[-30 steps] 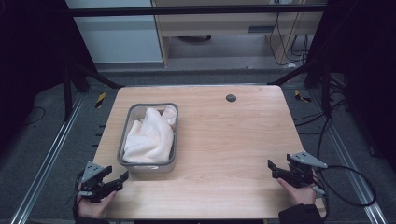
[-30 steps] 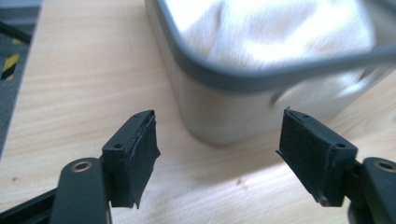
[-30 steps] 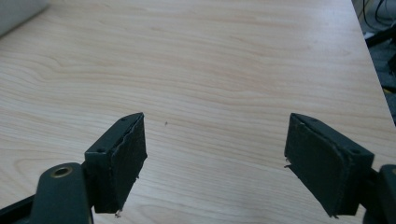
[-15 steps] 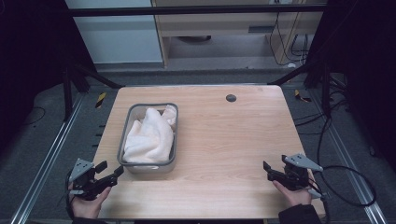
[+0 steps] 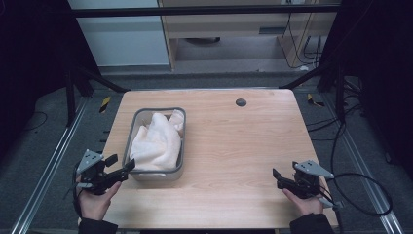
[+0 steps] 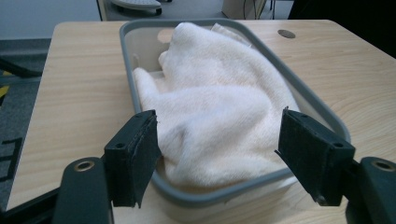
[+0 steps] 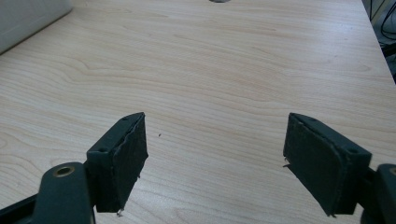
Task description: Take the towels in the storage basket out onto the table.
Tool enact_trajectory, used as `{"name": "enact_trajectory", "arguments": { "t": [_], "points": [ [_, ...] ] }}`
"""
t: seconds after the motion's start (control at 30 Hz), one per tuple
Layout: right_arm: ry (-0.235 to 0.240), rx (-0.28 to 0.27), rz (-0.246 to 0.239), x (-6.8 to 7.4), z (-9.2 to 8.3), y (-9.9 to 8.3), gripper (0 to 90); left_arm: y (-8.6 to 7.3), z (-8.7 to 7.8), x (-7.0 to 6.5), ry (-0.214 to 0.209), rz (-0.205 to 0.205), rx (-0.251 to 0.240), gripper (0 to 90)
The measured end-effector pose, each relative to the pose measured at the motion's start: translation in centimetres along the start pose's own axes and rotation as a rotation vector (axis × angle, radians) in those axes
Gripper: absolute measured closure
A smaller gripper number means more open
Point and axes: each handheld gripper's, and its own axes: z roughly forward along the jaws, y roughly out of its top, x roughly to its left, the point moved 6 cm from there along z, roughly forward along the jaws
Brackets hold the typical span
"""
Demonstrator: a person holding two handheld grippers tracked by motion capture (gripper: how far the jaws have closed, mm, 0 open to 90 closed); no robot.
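Apparently nothing has been handled yet: the white towel point(image 5: 157, 141) lies bunched inside the grey-rimmed tub point(image 5: 179, 165) on the desk point(image 5: 243, 146). Just at the tub's near corner, the left claw point(image 5: 122, 170) gapes wide, empty. Well to the tub's right, the right claw point(image 5: 278, 178) is likewise spread, holding nothing.

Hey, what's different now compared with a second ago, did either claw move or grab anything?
The left claw drew back toward the table's left edge, then came in again and now sits open at the near end of the grey bin, facing the white towel. The right claw slid a little left over the table, still open. Nothing was grabbed. Bin and towel have not moved.
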Motion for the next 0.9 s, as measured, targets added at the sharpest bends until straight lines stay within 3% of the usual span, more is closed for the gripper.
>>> {"name": "enact_trajectory", "arguments": {
  "t": [0.07, 0.33, 0.9],
  "points": [
    [0.001, 0.003, -0.005, 0.0, 0.1, 0.0, 20.9, 1.1, 0.2, -0.5, -0.007, 0.012, -0.002, 27.9],
    [0.014, 0.017, 0.003, 0.1, 0.2, -0.2, 18.9, 3.1, 0.7, -1.8, -0.021, 0.048, 0.010, 27.0],
    [0.015, 0.026, -0.010, 0.0, 0.4, -0.4, 19.0, 4.8, 3.3, -3.0, -0.020, 0.085, 0.070, 26.5]
  ]
}}
